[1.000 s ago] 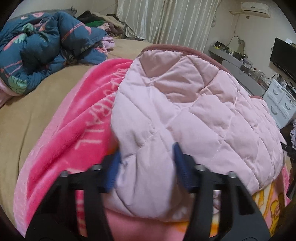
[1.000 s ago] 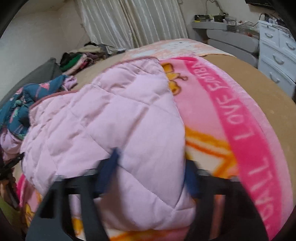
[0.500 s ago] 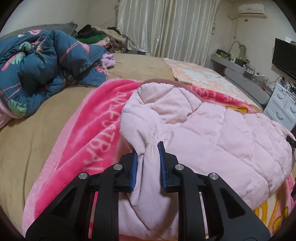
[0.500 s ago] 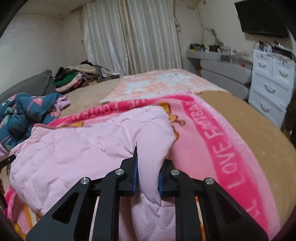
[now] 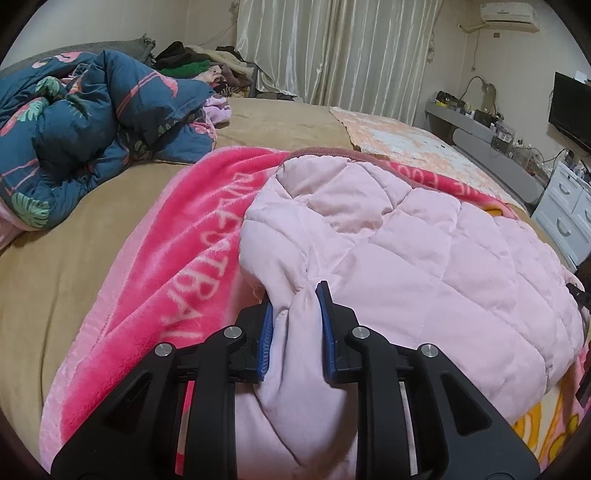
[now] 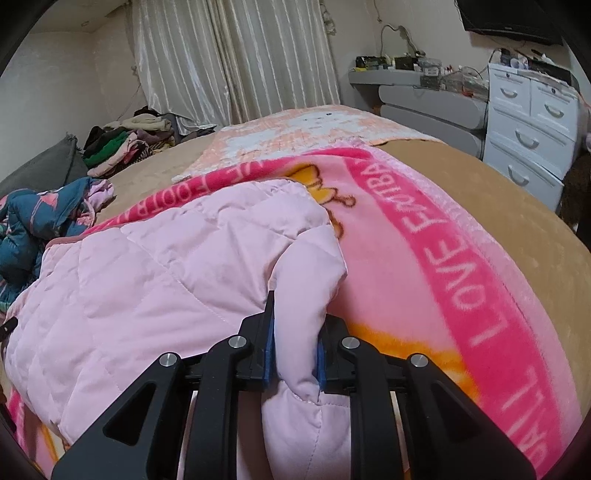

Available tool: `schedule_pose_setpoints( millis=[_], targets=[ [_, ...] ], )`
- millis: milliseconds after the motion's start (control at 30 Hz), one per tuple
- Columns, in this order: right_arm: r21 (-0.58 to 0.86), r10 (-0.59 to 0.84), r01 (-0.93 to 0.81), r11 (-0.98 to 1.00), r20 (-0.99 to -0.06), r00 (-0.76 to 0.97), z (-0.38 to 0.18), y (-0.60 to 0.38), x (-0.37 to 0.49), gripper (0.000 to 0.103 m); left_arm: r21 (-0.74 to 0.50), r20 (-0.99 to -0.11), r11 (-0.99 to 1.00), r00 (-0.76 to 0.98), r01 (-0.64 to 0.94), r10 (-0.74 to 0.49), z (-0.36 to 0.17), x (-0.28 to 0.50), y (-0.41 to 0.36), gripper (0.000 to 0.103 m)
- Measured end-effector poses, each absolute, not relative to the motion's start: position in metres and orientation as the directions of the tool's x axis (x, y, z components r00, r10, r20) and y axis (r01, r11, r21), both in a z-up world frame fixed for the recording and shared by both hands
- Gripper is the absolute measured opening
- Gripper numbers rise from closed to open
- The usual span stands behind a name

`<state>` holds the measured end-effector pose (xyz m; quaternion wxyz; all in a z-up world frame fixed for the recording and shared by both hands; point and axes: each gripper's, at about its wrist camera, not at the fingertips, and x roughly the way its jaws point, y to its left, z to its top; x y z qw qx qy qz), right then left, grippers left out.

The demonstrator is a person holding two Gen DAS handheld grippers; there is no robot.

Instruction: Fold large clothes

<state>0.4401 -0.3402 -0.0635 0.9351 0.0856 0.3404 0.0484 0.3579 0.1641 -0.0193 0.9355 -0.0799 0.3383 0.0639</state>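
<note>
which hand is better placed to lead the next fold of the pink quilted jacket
Neither clearly: probably both together. The left gripper and right gripper each have their jaws clamped on a bunched near corner of the pink quilted jacket, which lies spread on the pink blanket.

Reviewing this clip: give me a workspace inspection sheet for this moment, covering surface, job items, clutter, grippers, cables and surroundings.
Surface: bed with tan cover; pink fleece blanket spread over it.
Job's things: pale pink quilted jacket lying on the blanket, bunched at both near corners.
Clutter: crumpled blue patterned duvet; clothes pile by the curtains; peach patterned cloth at the far end.
Grippers: left gripper and right gripper each with fingers pinching a jacket fold.
Cables: wires above the grey desk.
Surroundings: curtains, white drawers, wall TV, air conditioner.
</note>
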Motion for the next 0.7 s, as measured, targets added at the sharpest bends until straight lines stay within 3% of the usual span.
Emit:
schedule_pose_setpoints(
  millis=[100,200,300,333,367,400,467,533,700],
  targets=[
    [0.192,0.143,-0.024,0.981,-0.638,0.756,-0.063,-0.339,0.439,0.018,-0.101,-0.649,0.978,0.758,-0.182,0.074,-0.023,0.359,0.164,0.017],
    [0.187,0.135,-0.016,0.982,-0.649,0.748,-0.062,-0.341,0.437,0.029,-0.084,-0.655,0.977,0.750,-0.195,0.093,-0.025,0.359,0.162,0.023],
    [0.218,0.132,0.018,0.976,-0.651,0.748,-0.060,-0.349,0.430,0.060,-0.074,-0.665,0.976,0.739,-0.207,0.106,-0.026,0.357,0.162,0.031],
    [0.245,0.139,0.030,0.969,-0.642,0.754,-0.057,-0.353,0.426,0.076,-0.076,-0.667,0.973,0.736,-0.217,0.112,-0.026,0.355,0.164,0.034],
    [0.267,0.145,0.039,0.963,-0.633,0.760,-0.055,-0.355,0.422,0.085,-0.086,-0.670,0.970,0.734,-0.227,0.112,-0.024,0.352,0.166,0.042],
    [0.292,0.153,0.046,0.955,-0.621,0.769,-0.051,-0.358,0.416,0.087,-0.104,-0.672,0.966,0.733,-0.237,0.107,-0.022,0.348,0.168,0.053],
    [0.331,0.176,0.043,0.943,-0.603,0.778,-0.046,-0.362,0.404,0.094,-0.138,-0.671,0.959,0.735,-0.246,0.092,-0.019,0.342,0.171,0.063],
    [0.365,0.202,0.036,0.930,-0.591,0.781,-0.042,-0.364,0.391,0.099,-0.160,-0.673,0.955,0.735,-0.251,0.081,-0.016,0.334,0.172,0.068],
    [0.417,0.232,0.045,0.908,-0.589,0.774,-0.036,-0.368,0.367,0.099,-0.241,-0.678,0.936,0.735,-0.257,0.027,-0.015,0.309,0.172,0.089]
  ],
)
